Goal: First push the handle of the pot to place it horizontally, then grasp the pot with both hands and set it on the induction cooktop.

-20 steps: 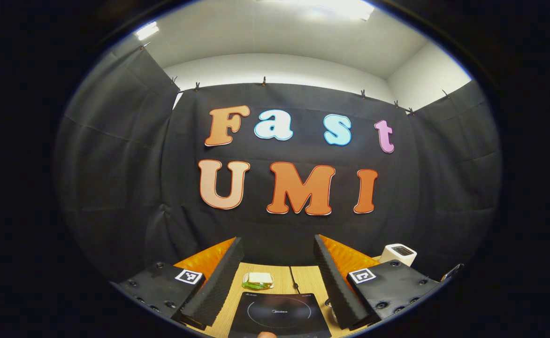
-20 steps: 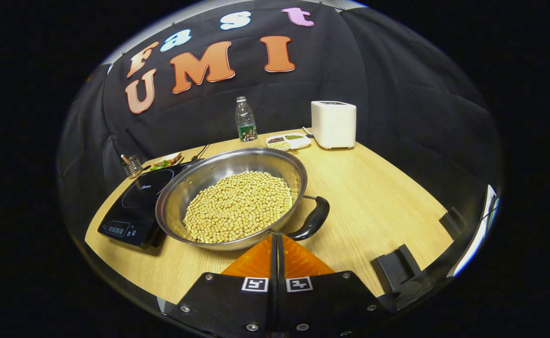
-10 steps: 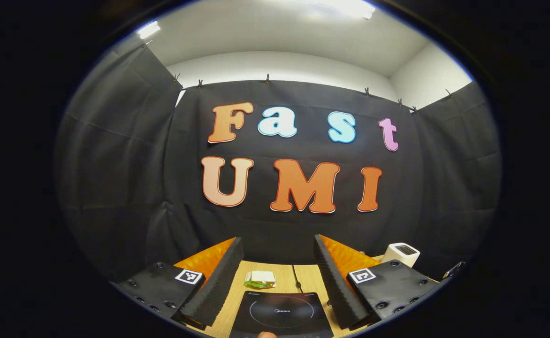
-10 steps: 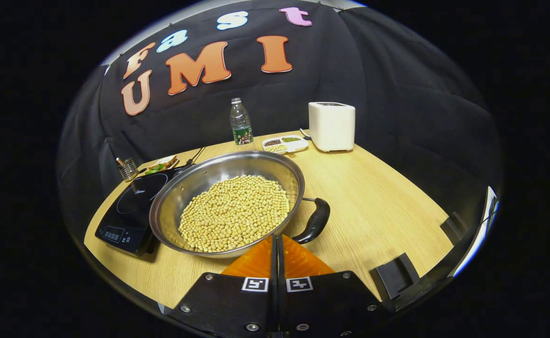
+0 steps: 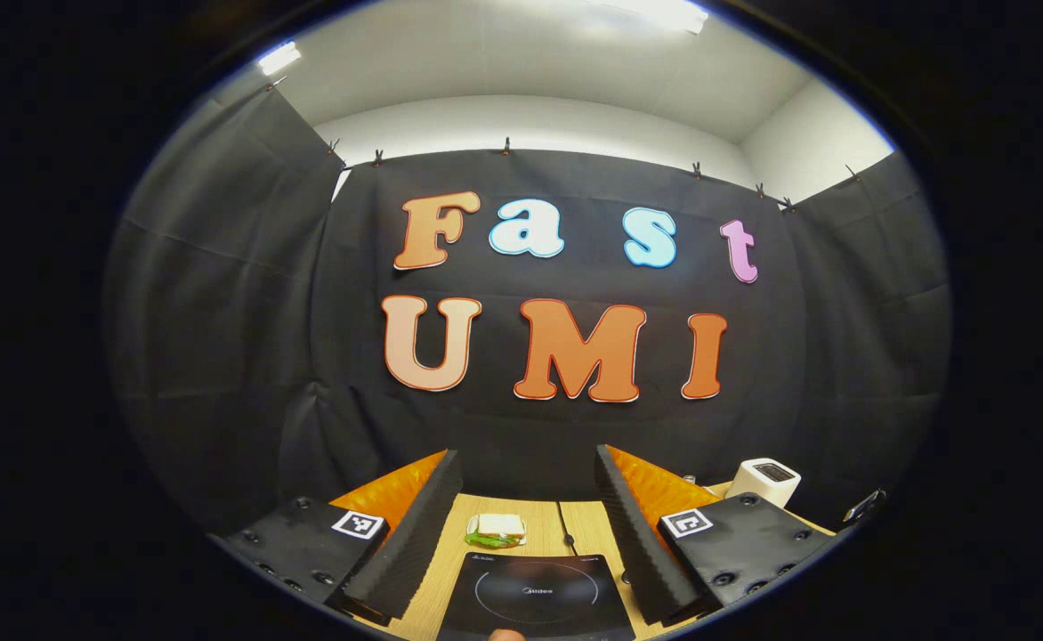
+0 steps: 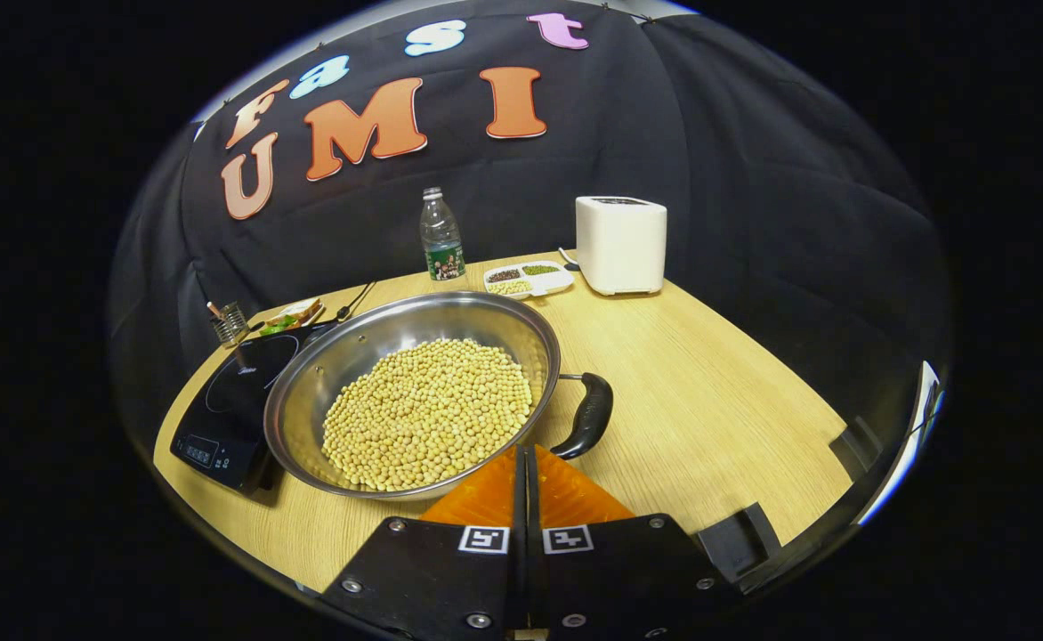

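While its two fingers lie pressed flat together with nothing between them, the right gripper (image 6: pixel 526 463) hovers at the near rim of the pot (image 6: pixel 415 396), its tips close beside the black handle (image 6: pixel 586 417) and the steel rim; whether they touch either cannot be told. That wide steel pot, heaped with pale beans (image 6: pixel 424 411), sits on the wooden table (image 6: pixel 708 401) with its left edge overlapping the near right corner of the induction cooktop (image 6: pixel 223 405). Its handle juts from the right side of the bowl, its long axis running on a slant from near-left to far-right rather than squarely across the right gripper view, the free end curving away toward the back of the table. Behind the pot stand a plastic water bottle (image 6: pixel 440 239), a divided dish of grains (image 6: pixel 528 278) and a white toaster (image 6: pixel 620 242); a sandwich on a plate (image 6: pixel 288 315) and a small wire holder (image 6: pixel 227 322) sit beyond the cooktop's far side. Held higher and level, the left gripper (image 5: pixel 526 499) keeps its jaws spread wide and empty, and between them the left gripper view shows the cooktop (image 5: pixel 535 592) dead ahead on the table (image 5: pixel 437 596), its cord trailing back, the sandwich (image 5: pixel 496 531) just behind it, and the toaster (image 5: pixel 764 481) off to the right against the black cloth wall.
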A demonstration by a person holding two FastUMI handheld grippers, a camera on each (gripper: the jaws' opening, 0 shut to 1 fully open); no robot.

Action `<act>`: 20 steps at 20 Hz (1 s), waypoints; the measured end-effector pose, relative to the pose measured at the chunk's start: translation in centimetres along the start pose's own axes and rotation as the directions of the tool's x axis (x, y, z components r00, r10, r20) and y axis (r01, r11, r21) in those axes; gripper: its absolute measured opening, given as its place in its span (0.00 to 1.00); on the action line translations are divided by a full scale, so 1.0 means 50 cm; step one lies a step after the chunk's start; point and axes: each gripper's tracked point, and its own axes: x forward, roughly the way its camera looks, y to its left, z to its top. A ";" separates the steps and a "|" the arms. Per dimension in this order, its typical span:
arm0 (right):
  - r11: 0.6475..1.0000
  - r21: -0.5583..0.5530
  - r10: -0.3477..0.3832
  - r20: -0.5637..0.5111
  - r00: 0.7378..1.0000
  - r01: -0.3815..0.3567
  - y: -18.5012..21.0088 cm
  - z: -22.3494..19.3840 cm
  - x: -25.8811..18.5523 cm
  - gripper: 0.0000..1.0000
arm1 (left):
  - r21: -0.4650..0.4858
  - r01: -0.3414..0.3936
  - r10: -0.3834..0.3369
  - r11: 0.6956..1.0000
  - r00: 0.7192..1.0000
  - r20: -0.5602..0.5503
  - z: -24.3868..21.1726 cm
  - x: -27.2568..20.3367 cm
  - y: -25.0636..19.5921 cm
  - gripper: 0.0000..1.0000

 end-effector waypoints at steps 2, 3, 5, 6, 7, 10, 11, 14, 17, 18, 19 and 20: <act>1.000 0.003 0.002 -0.001 1.000 -0.002 -0.003 0.003 0.005 0.00 | 0.000 0.003 -0.003 1.000 1.000 -0.002 0.000 0.003 -0.003 0.98; 1.000 0.006 0.003 -0.001 1.000 -0.003 -0.005 0.005 0.008 0.00 | -0.002 0.003 -0.003 1.000 1.000 -0.001 0.000 0.003 -0.003 0.98; 1.000 0.012 0.005 0.000 1.000 -0.005 -0.007 0.009 0.012 0.00 | -0.005 0.001 -0.001 1.000 1.000 -0.001 -0.001 0.005 -0.003 0.97; 1.000 0.013 0.007 0.000 1.000 -0.007 -0.009 0.010 0.016 0.00 | -0.005 -0.001 0.001 1.000 1.000 -0.001 -0.003 0.004 -0.004 0.97; 1.000 0.015 0.009 -0.001 1.000 -0.009 -0.010 0.013 0.018 0.00 | -0.005 -0.003 0.003 1.000 1.000 -0.001 -0.002 0.004 -0.003 0.97; 1.000 0.023 0.018 -0.005 1.000 -0.018 -0.013 0.017 0.023 0.00 | -0.003 -0.003 0.003 1.000 1.000 -0.003 -0.003 0.010 -0.009 0.98; 0.999 0.028 0.020 -0.005 1.000 -0.020 -0.014 0.020 0.025 0.00 | -0.003 -0.001 0.001 1.000 1.000 -0.003 -0.004 0.009 -0.010 0.98; 0.999 0.035 0.022 -0.007 1.000 -0.022 -0.018 0.022 0.031 0.00 | -0.002 -0.001 0.001 1.000 1.000 -0.005 -0.004 0.012 -0.011 0.99; 0.999 0.032 0.021 -0.006 1.000 -0.021 -0.023 0.027 0.035 0.00 | -0.003 -0.003 0.003 1.000 1.000 -0.007 -0.006 0.016 -0.012 0.99; 0.999 0.033 0.021 -0.006 1.000 -0.021 -0.025 0.028 0.037 0.00 | -0.004 -0.004 0.004 1.000 1.000 -0.007 -0.006 0.018 -0.012 0.99; 0.999 0.032 0.022 -0.007 1.000 -0.022 -0.026 0.028 0.039 0.00 | -0.004 -0.004 0.004 1.000 1.000 -0.007 -0.006 0.017 -0.013 0.99; 0.999 0.032 0.023 -0.006 1.000 -0.023 -0.025 0.029 0.042 0.00 | -0.003 -0.003 0.003 1.000 1.000 -0.008 -0.009 0.018 -0.015 0.98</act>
